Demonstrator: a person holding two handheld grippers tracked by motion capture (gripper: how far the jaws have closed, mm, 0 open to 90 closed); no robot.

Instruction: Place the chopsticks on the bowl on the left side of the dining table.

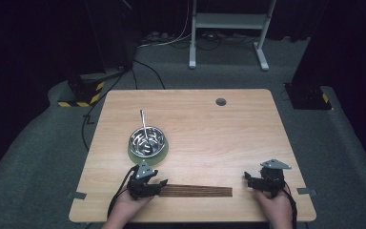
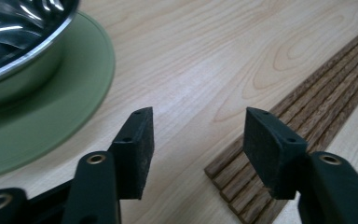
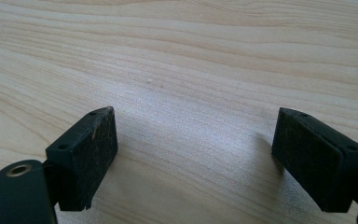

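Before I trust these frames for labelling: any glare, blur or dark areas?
High view: table evenly lit, surroundings nearly black. Left gripper view: glare streaks on the steel bowl, its near edge soft. Right gripper view: pale sheen on the wood between the jaws, wood grain sharp.

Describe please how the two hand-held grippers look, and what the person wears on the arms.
Both the left gripper and the right gripper are black, each with a grey three-cornered plate on top, a black trailing cable, two flat rectangular pads and brass-coloured rivets. No sleeves are visible on the forearms.

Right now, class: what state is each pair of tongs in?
Left tongs: open, holding nothing, by the end of the wooden strip mat.
Right tongs: open, holding nothing, over bare table.
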